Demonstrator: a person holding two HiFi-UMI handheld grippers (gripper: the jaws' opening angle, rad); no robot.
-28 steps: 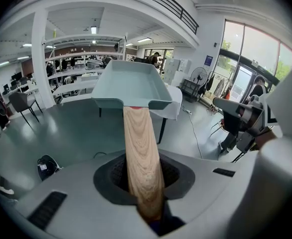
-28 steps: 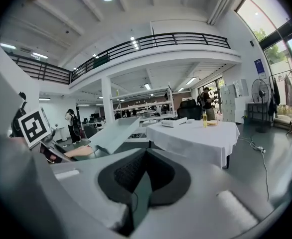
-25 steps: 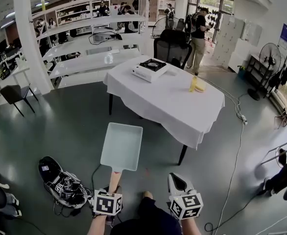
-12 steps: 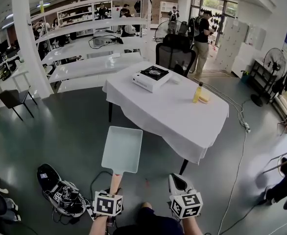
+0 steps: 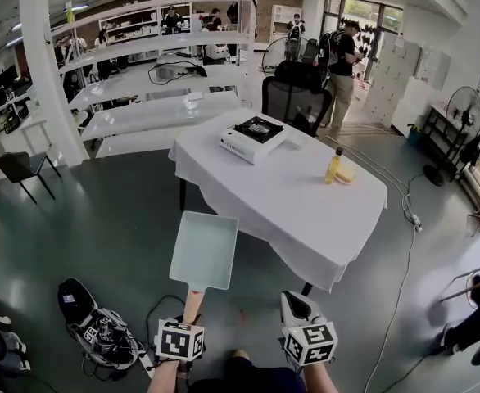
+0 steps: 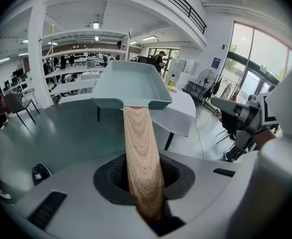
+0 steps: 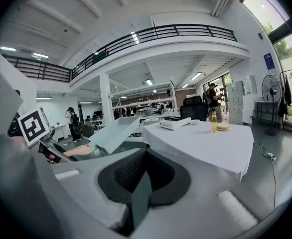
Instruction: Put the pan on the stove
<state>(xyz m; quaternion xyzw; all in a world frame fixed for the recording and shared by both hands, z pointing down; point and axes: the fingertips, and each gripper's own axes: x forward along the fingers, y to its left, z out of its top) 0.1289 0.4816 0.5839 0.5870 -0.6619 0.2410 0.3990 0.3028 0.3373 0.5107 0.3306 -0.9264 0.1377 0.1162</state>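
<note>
The pan (image 5: 205, 248), a shallow rectangular tray in pale green with a long wooden handle (image 6: 142, 153), is held out in the air above the grey floor. It is short of the white-clothed table (image 5: 305, 219) and well apart from the stove (image 5: 254, 134), which stands toward the table's far end. The left gripper (image 6: 145, 193) is clamped on the handle near its free end, with the wood pinched between the jaws. The right gripper (image 7: 138, 193) is held beside it, its jaws drawn together on nothing. The pan is judged stiff and, being empty and thin-walled, fairly light. Its weight is set far out from the grip, however, so a tendency to droop or to roll about the rounded handle is to be expected. The smooth wood may prove slippery between the pads, and a firm pinch is called for. A hold nearer the pan's body would likely be steadier, though the handle is the proper place to be taken. A bottle (image 5: 333, 166) on the table is to be avoided when the pan is set down.
</note>
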